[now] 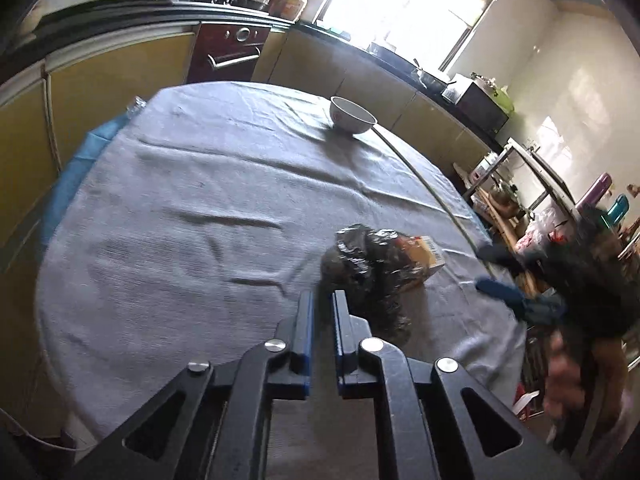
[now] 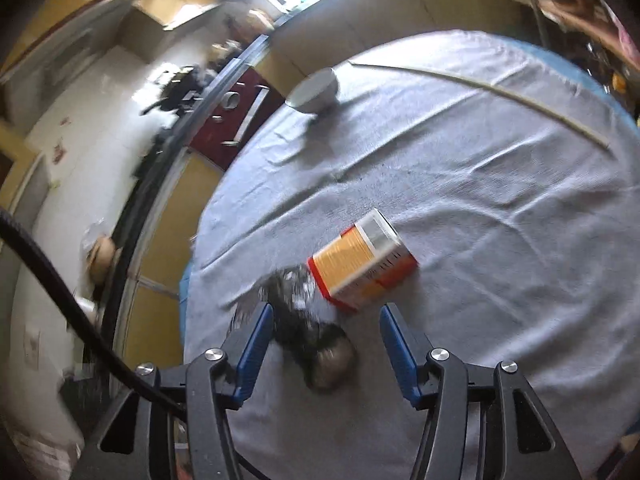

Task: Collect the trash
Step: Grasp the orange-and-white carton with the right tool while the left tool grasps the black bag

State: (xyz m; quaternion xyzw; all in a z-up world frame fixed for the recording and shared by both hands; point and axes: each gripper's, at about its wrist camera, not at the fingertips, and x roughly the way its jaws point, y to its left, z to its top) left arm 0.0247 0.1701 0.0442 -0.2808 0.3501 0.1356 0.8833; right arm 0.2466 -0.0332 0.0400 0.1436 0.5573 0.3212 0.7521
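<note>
A crumpled black plastic bag (image 1: 370,272) lies on the grey tablecloth (image 1: 200,200), with an orange and white carton (image 1: 426,256) on its side against it. My left gripper (image 1: 322,298) is nearly shut with a narrow gap, empty, just left of the bag. My right gripper (image 2: 326,312) is open, hovering just above the bag (image 2: 308,320), with the carton (image 2: 360,266) just beyond its tips. The right gripper also shows blurred in the left wrist view (image 1: 504,276), at the table's right edge.
A white bowl (image 1: 352,114) stands at the far side of the table; it also shows in the right wrist view (image 2: 314,90). A long thin stick (image 2: 480,88) lies along the table's edge. Yellow kitchen cabinets (image 1: 112,76) and a shelf rack (image 1: 532,184) surround the table.
</note>
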